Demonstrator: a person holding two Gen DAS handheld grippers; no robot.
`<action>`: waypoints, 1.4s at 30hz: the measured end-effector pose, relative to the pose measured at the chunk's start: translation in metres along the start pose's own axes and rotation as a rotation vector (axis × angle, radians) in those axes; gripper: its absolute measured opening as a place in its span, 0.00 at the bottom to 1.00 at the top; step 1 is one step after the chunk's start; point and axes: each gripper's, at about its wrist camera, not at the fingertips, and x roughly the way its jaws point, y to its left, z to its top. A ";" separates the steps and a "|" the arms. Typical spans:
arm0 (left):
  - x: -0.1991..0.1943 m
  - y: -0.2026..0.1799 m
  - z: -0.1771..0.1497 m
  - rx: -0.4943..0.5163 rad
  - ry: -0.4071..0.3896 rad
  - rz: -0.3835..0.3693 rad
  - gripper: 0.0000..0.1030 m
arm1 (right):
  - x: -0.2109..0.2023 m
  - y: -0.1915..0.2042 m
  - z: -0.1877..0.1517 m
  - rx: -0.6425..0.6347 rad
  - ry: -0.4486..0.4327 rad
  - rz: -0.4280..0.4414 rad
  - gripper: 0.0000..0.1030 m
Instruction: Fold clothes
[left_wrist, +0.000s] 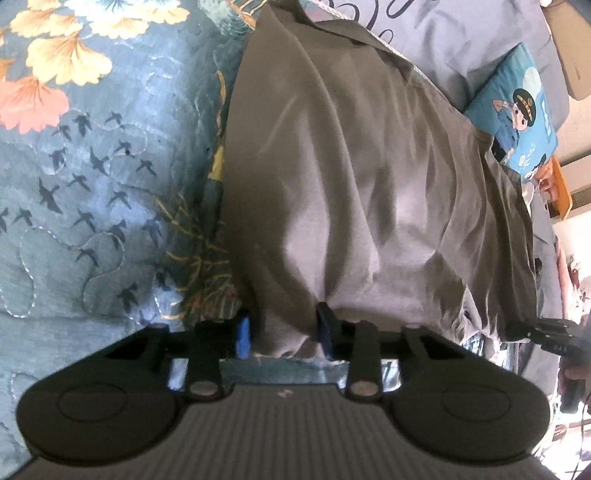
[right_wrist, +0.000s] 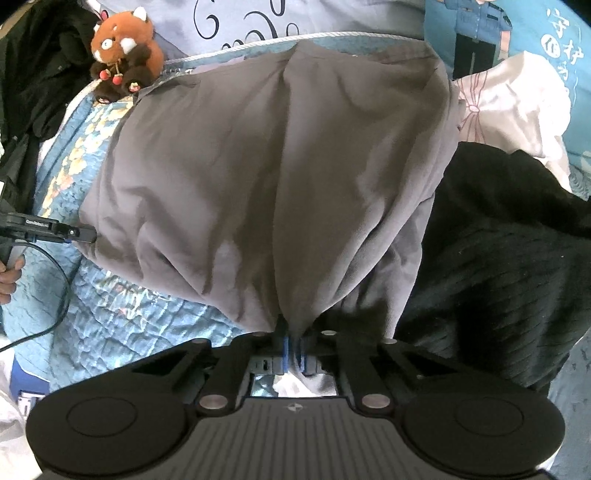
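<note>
Two hand-held grippers, one grey garment (left_wrist: 351, 192). Left hand-held gripper (left_wrist: 284, 332), bottom centre of its view, fingers spread with a bunch of the garment's near edge between them; grip not confirmable. Right hand-held gripper (right_wrist: 293, 350) clamped tight on the same edge. Garment runs up-frame over the quilted bed (left_wrist: 110, 184). One black knit (right_wrist: 498, 258) right, one plush toy (right_wrist: 123, 44) upper left.

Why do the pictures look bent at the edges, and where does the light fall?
Left wrist view: fisheye lens curves the quilt outward; soft bright patches lie on the grey cloth, folds shadowed, and the left gripper is dark. Right wrist view: same curving; the cloth is evenly lit, the black garment shows little detail, and the right gripper sits in shade.
</note>
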 end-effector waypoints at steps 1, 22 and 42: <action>-0.002 -0.001 0.005 0.010 0.001 0.013 0.31 | -0.001 0.001 0.000 -0.007 -0.004 -0.003 0.04; -0.081 -0.109 0.017 0.348 -0.002 0.288 0.20 | -0.070 -0.019 0.040 -0.050 0.048 0.042 0.03; -0.067 -0.062 -0.034 0.257 0.100 0.491 0.20 | -0.043 -0.072 -0.015 0.111 0.216 -0.130 0.10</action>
